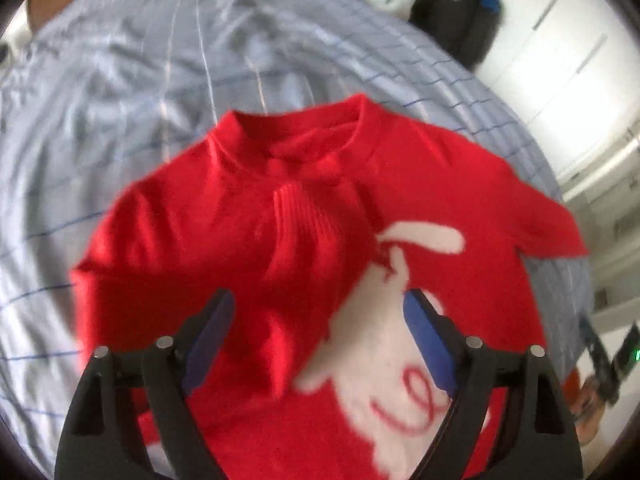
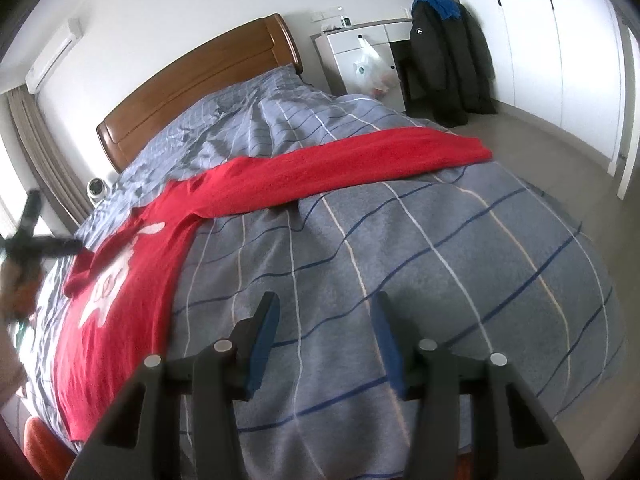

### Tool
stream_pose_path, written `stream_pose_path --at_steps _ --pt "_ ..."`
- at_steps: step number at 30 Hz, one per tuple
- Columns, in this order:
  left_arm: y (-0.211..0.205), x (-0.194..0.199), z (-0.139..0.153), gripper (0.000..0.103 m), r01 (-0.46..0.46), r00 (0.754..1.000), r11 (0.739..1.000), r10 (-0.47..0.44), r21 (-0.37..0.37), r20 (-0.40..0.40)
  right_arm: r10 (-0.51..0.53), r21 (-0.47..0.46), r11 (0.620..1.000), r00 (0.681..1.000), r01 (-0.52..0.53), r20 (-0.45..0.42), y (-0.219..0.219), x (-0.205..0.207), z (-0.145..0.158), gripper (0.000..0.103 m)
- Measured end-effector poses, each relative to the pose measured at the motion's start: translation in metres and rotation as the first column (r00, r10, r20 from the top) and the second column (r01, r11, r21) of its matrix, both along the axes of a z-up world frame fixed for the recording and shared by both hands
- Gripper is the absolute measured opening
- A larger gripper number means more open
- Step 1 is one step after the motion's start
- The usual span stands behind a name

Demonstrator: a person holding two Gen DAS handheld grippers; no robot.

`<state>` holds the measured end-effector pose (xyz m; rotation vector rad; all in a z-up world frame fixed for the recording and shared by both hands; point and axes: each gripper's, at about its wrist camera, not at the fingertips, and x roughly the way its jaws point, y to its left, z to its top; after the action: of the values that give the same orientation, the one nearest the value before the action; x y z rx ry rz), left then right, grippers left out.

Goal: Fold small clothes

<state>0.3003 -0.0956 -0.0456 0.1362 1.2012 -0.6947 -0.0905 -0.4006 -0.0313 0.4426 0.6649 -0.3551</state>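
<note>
Blue-padded fingers of the left gripper fill the bottom of the left wrist view, spread wide with nothing pinched between them, hanging right over the red sweater. That sweater lies face up on the striped duvet, white rabbit design showing, collar pointing away. One sleeve is already folded in across the chest, ribbed cuff near the neckline, so my guess is that side is done and the gripper has let go of it. It's a bit blurry, so I can't swear to finer details.

Over in the right wrist view, the right gripper sits partly open above bare duvet, holding nothing, well apart from the sweater. The other sleeve stretches straight out across the bed toward the far edge, probably laid flat so it's easy to grab. Looks like the right hand is lined up to go for it next.
</note>
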Motion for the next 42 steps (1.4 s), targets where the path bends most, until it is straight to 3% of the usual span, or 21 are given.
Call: stream_pose_path --at_steps 1,2,5,7,9,11,13,17,19,20,24,25,27,28,30,31,35,37,39,40,42 --pt "-0.005 -0.001 -0.005 0.071 0.004 1.000 1.000 -0.004 -0.006 -0.010 0.002 -0.004 1.000 1.000 -0.002 -0.002 0.000 0.000 0.000 0.048" --pt "-0.009 -0.008 -0.006 0.050 0.031 0.999 0.999 -0.031 -0.024 -0.012 0.003 -0.006 1.000 1.000 -0.003 -0.003 0.000 0.000 0.000 0.048" --pt "-0.023 -0.056 0.003 0.006 0.230 0.973 0.973 -0.230 -0.012 0.029 0.002 0.001 1.000 1.000 -0.002 -0.004 -0.002 0.000 0.000 0.048" --pt "-0.027 -0.108 0.012 0.009 0.404 0.907 0.911 -0.410 0.080 0.094 -0.004 0.014 1.000 1.000 0.004 0.000 -0.004 0.001 -0.001 0.048" --pt "-0.024 -0.149 0.018 0.021 0.485 0.846 0.855 -0.512 0.183 0.146 -0.008 0.030 1.000 1.000 0.008 0.002 -0.007 0.002 -0.003 0.048" --pt "-0.011 -0.185 0.020 0.065 0.560 0.789 0.797 -0.596 0.225 0.148 -0.009 0.035 0.999 1.000 0.009 0.000 -0.008 0.003 -0.004 0.048" --pt "0.004 -0.207 0.023 0.074 0.591 0.756 0.769 -0.633 0.243 0.167 -0.009 0.033 0.999 1.000 0.009 0.001 -0.008 0.003 -0.004 0.048" --pt "0.007 -0.207 0.021 0.074 0.496 0.797 0.816 -0.563 0.295 0.219 -0.009 0.037 0.999 1.000 0.009 0.002 -0.009 0.004 -0.004 0.048" --pt "0.002 -0.206 0.022 0.074 0.448 0.793 0.830 -0.540 0.332 0.283 -0.009 0.036 0.999 1.000 0.009 0.001 -0.009 0.005 -0.004 0.048" --pt "-0.005 -0.207 0.021 0.074 0.440 0.776 0.829 -0.544 0.345 0.318 -0.010 0.035 0.999 1.000 0.010 0.000 -0.008 0.005 -0.004 0.048" --pt "-0.038 -0.220 0.009 0.070 0.477 0.677 0.767 -0.632 0.429 0.377 -0.010 0.033 0.999 1.000 0.010 0.000 -0.007 0.005 -0.003 0.048" --pt "-0.047 -0.220 0.001 0.062 0.487 0.663 0.748 -0.653 0.452 0.366 -0.010 0.035 0.999 1.000 0.010 0.001 -0.008 0.005 -0.003 0.048" --pt "-0.058 -0.217 -0.009 0.048 0.512 0.670 0.730 -0.669 0.452 0.322 -0.011 0.038 0.999 1.000 0.011 0.002 -0.008 0.005 -0.003 0.048" --pt "-0.063 -0.212 -0.013 0.034 0.519 0.686 0.735 -0.662 0.436 0.302 -0.013 0.040 0.999 1.000 0.013 0.003 -0.007 0.005 -0.003 0.048" --pt "-0.068 -0.198 -0.017 0.007 0.510 0.745 0.777 -0.613 0.370 0.261 -0.017 0.041 0.999 1.000 0.017 0.005 -0.006 0.005 -0.003 0.048" --pt "-0.067 -0.188 -0.013 0.003 0.474 0.789 0.817 -0.560 0.330 0.253 -0.018 0.041 0.999 1.000 0.018 0.006 -0.006 0.005 -0.003 0.048" --pt "-0.029 -0.147 0.034 0.002 0.270 0.903 0.955 -0.296 0.124 0.311 -0.022 0.046 0.999 1.000 0.022 0.010 -0.006 0.003 -0.003 0.048" --pt "0.025 -0.116 0.068 0.002 0.057 0.925 0.997 -0.070 0.047 0.374 -0.021 0.042 0.999 1.000 0.020 0.010 -0.006 0.003 -0.003 0.048" --pt "0.082 -0.092 0.088 0.002 -0.156 0.896 0.988 0.138 0.008 0.421 -0.021 0.043 0.999 1.000 0.021 0.012 -0.006 0.002 -0.003 0.048" --pt "0.118 -0.079 0.095 0.002 -0.295 0.857 0.955 0.268 -0.008 0.440 -0.024 0.045 0.999 1.000 0.023 0.015 -0.006 0.001 -0.003 0.048" --pt "0.191 -0.061 0.097 0.002 -0.545 0.736 0.838 0.489 -0.021 0.468 -0.027 0.052 0.998 0.999 0.026 0.018 -0.007 0.001 -0.004 0.048"
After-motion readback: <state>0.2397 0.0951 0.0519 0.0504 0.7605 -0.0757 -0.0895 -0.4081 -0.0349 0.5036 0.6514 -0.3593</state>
